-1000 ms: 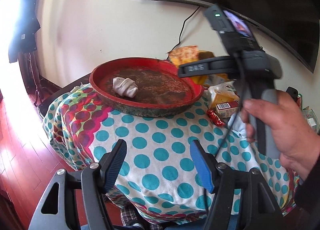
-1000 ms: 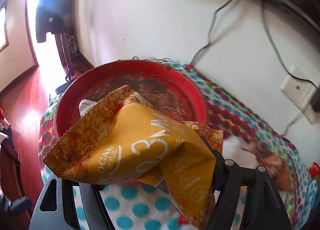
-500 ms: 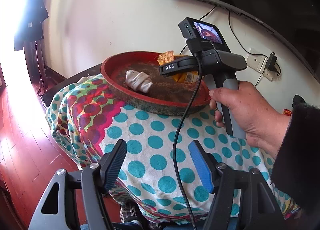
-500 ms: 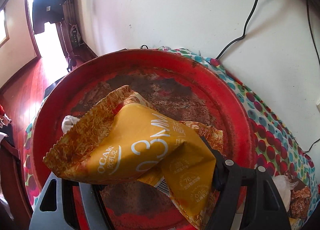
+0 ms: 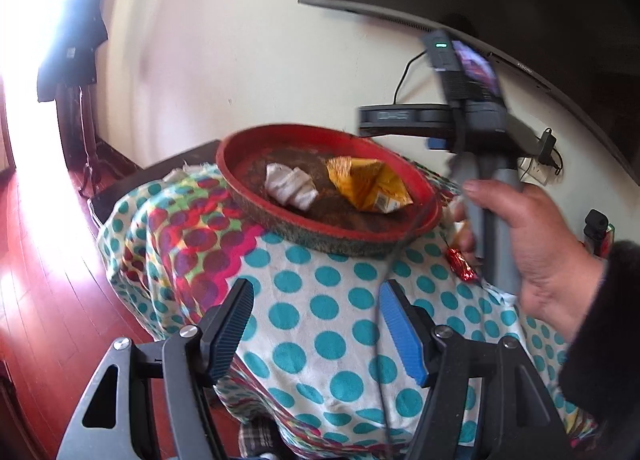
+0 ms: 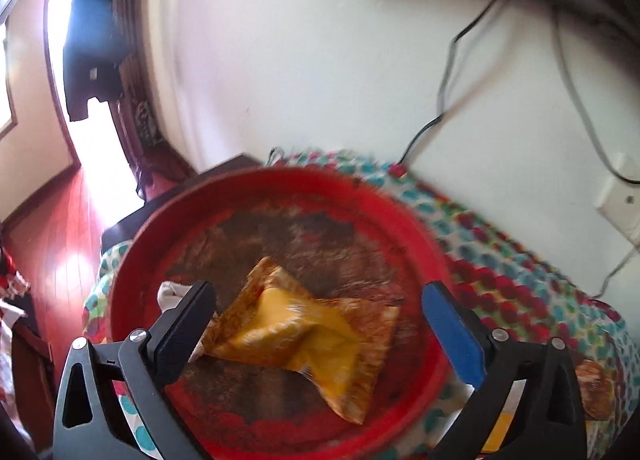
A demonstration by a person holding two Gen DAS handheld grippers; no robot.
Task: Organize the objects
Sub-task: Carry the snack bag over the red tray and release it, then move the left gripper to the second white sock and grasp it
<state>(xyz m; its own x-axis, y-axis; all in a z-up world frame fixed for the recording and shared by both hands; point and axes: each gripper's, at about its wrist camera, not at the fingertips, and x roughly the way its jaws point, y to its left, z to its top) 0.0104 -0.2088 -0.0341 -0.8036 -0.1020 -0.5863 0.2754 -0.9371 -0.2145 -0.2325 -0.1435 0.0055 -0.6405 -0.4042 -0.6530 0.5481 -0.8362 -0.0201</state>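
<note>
The right gripper has just been opening its fingers, and they now stand wide apart with nothing pressed between them. The crumpled yellow and orange snack packet lies loose on the worn brown floor of the round red tray, seen in the right wrist view through the gap between the black finger and the blue-padded one, touching neither. In the left wrist view the same packet sits in the right half of the tray, just beside a small wrapped white bundle that lies nearer the tray's middle; whether the two touch is unclear.

The tray rests on a counter draped with a white cloth with teal dots, which turns to a red, pink and green pattern toward the left edge. A small red foil-wrapped sweet lies on the cloth near the tray's right side.

A person's hand in a dark sleeve grips the grey handle of the right gripper, held above and to the right of the tray and blurred.

The left gripper hangs over the near part of the dotted cloth, well short of the tray, its fingers apart and holding nothing
</note>
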